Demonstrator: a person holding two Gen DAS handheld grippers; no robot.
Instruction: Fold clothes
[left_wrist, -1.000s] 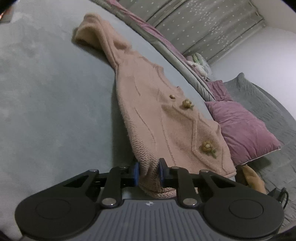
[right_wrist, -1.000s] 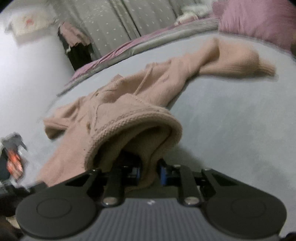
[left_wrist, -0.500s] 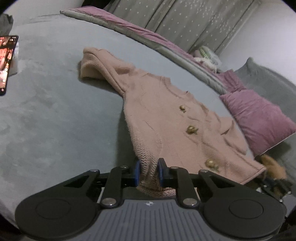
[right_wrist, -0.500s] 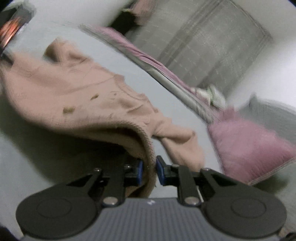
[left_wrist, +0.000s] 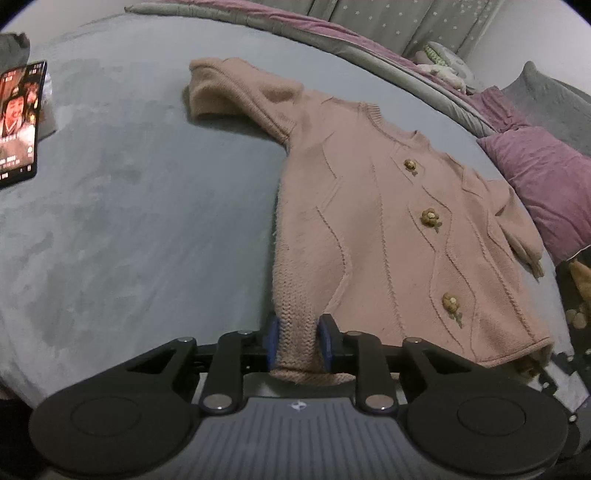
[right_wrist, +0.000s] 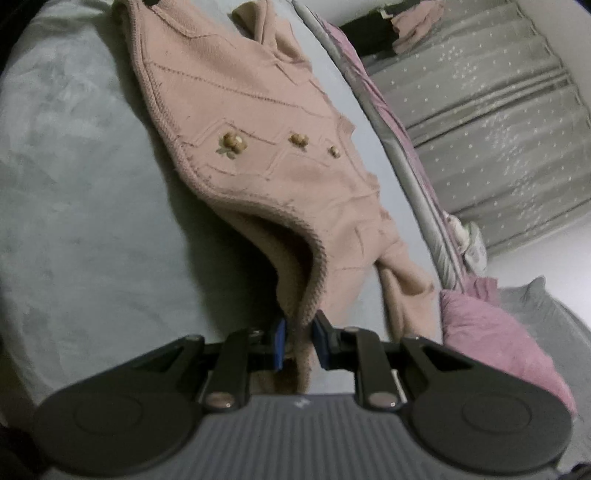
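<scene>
Pink knit fills both views: the cardigan (left_wrist: 388, 221) lies front-up on the grey bedspread (left_wrist: 129, 203), spread across the centre and right of the left wrist frame. The left gripper (left_wrist: 295, 341) is clamped on a ribbed hem corner at bottom centre, and the right gripper (right_wrist: 298, 341) pinches the other hem corner, where the hem gapes open into a pocket.

Judging from this, the main risk is the loose knit stretching or sliding out of the narrow bite if the two corners are pulled unevenly, which would skew the fold. The near sleeve (right_wrist: 402, 291), bunched at the right of the right wrist frame, could be trapped crumpled under the body.

Only the left view shows the far sleeve (left_wrist: 229, 92) doubled over at upper centre and a lit phone (left_wrist: 18, 122) at the left edge. Only the right view shows the hem's open underside; the purple pillow (right_wrist: 498, 339) sits close beside the sleeve.
</scene>
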